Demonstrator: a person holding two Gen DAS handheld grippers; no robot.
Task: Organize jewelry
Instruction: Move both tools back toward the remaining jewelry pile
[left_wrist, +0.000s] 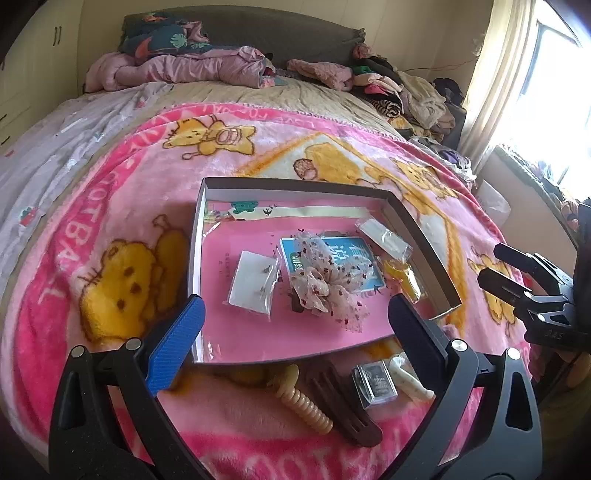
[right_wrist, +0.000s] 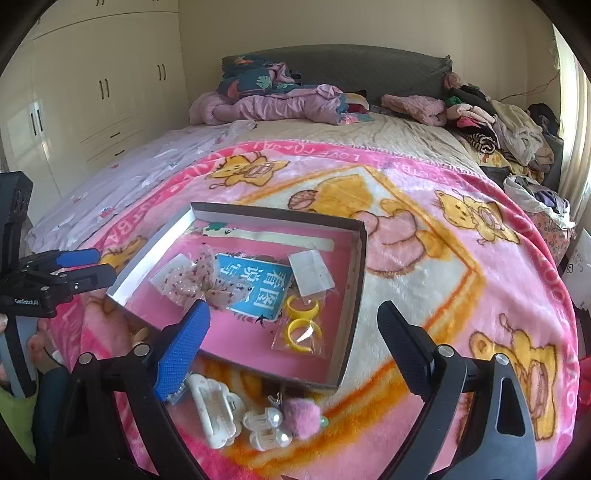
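A shallow box (left_wrist: 201, 236) (right_wrist: 356, 280) with a pink floor lies on the pink blanket. It holds a lace bow (left_wrist: 321, 280) (right_wrist: 210, 284), a white earring card (left_wrist: 253, 282), a clear packet (left_wrist: 384, 236) (right_wrist: 312, 275) and bagged yellow rings (right_wrist: 301, 326). My left gripper (left_wrist: 295, 328) is open and empty over the box's near edge. In front of it lie a beige spiral tie (left_wrist: 303, 404), a brown clip (left_wrist: 343, 402) and a silver packet (left_wrist: 375, 382). My right gripper (right_wrist: 291, 339) is open and empty above a white claw clip (right_wrist: 214, 411), a pearl clip (right_wrist: 264, 428) and a pink pompom (right_wrist: 301, 417).
The blanket (right_wrist: 424, 280) covers the near part of a bed. Bedding (right_wrist: 266, 98) and piled clothes (right_wrist: 491, 125) lie at the headboard and right side. Wardrobes (right_wrist: 92, 81) stand at the left. The other gripper shows at each view's edge (left_wrist: 528, 284) (right_wrist: 59, 273).
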